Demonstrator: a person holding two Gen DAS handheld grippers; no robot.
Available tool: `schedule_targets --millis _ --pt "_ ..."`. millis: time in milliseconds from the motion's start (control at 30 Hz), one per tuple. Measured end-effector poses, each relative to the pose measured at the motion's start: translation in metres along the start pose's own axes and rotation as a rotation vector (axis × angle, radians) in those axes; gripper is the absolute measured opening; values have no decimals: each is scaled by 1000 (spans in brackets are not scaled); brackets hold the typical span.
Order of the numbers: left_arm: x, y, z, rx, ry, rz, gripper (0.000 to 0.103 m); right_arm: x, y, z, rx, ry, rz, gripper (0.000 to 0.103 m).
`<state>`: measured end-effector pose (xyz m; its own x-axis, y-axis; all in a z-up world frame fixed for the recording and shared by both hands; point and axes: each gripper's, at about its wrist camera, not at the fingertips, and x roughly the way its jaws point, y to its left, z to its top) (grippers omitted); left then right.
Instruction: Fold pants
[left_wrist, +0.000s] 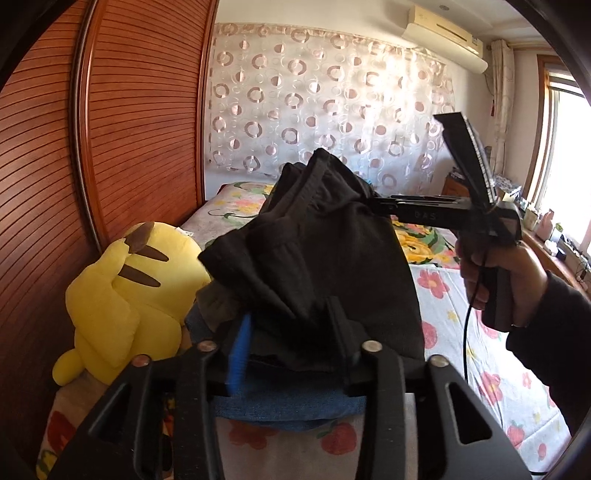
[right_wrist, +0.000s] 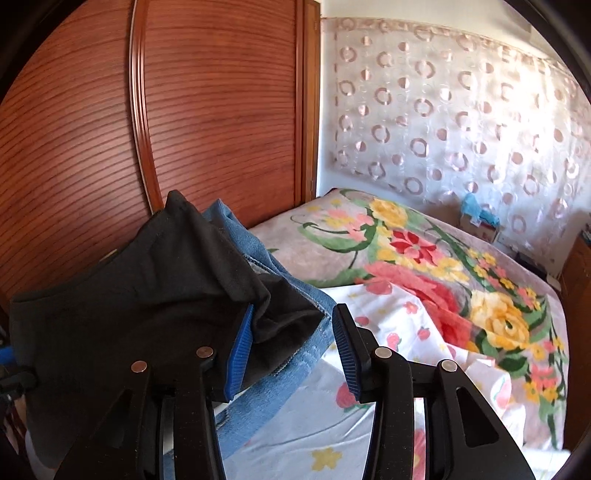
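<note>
Now, pants: black pants (left_wrist: 314, 254) bunched atop the denim pile (right_wrist: 284, 343) near the bed's (right_wrist: 388, 424) wardrobe-side edge.
Left gripper (left_wrist: 291, 343): jaws pinching pants.
Right gripper (right_wrist: 293, 349): jaws spread, fabric between.
Risk: bundle slumping; single pinch holds.

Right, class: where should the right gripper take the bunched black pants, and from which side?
Probably the loose corner of the black pants, already between the open fingers of the right gripper: come level from the bed side, since that flap overhangs the jeans and looks thin enough to pinch.
</note>
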<state>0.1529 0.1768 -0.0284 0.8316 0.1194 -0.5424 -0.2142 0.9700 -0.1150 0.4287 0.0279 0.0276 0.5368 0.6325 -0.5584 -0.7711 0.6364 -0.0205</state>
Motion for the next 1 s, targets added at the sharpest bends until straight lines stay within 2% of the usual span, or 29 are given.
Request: schedule_targets --millis 100,133,200,233,300,367,433,500,567,633,700,800,933,1000 --pt "-4 0 -1 19 -2 9 48 -11 5 -1 7 -1 -4 45" --pt "-6 0 -1 16 -5 6 52 -16 6 -3 5 -5 -5 45" --pt "-11 -1 -2 18 -18 21 67 -29 10 -8 3 -17 -7 45" --pt "-13 -2 -3 26 -23 17 79 -35 12 -11 9 -19 -15 46" --pt "-17 -4 -5 35 -21 8 81 -45 16 -15 18 -25 -10 47" --pt "-21 -7 -6 47 -25 24 91 -53 20 -20 18 -28 -5 47" --pt "-26 -9 -7 54 -37 25 93 -64 26 -24 16 -37 -3 47" --pt "-31 -12 -7 61 -35 16 101 -73 29 -27 16 -45 2 47" --pt "-33 -13 -8 69 -33 13 103 -83 33 -31 16 -53 8 49" --pt "-36 -17 -9 81 -26 14 103 -92 34 -37 21 -61 8 62" --pt "-40 -19 -10 79 -23 4 103 -104 35 -43 28 -73 12 68" --pt "-45 -24 -11 85 -23 -13 103 -118 38 -51 41 -78 7 71" --pt "-49 -34 -16 102 -7 -48 103 -137 40 -65 65 -79 -20 81" --pt "-49 -39 -19 110 8 -63 103 -144 41 -73 76 -73 -14 81"
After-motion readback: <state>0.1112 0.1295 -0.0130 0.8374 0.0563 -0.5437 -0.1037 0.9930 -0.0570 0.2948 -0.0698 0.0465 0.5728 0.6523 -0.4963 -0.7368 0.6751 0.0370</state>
